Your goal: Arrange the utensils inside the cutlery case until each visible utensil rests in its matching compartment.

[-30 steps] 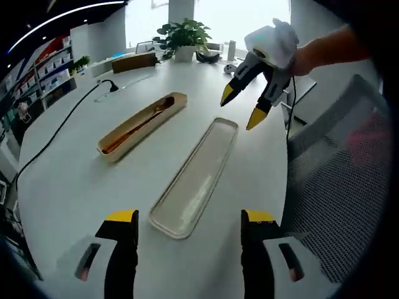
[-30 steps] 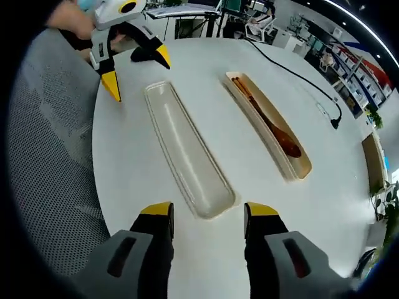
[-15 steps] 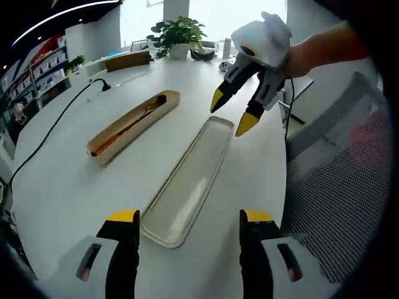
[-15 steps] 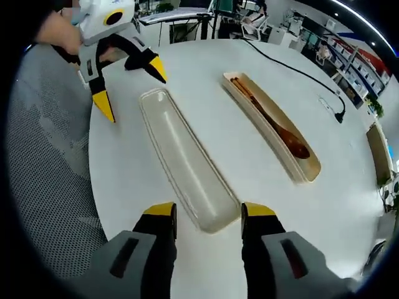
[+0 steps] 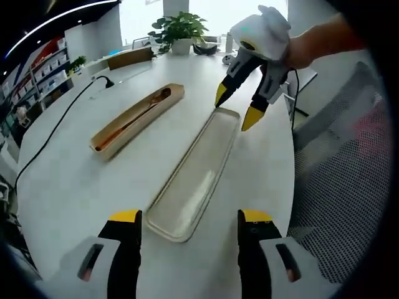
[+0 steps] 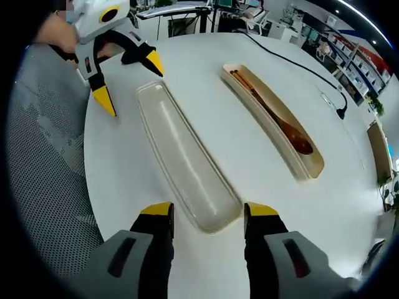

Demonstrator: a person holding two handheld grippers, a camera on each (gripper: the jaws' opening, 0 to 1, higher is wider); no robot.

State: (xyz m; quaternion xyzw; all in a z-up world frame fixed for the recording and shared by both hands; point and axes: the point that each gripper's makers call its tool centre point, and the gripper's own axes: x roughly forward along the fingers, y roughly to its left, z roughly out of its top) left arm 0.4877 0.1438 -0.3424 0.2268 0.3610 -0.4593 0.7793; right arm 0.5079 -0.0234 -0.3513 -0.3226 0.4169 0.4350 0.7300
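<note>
beige lid (image 5: 193, 174) between open grippers, near table edge (image 5: 283, 187), seemingly untouched.

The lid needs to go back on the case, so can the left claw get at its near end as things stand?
Probably yes: the left claw is open with the lid end lying between its tips, and nothing lies over it.
</note>
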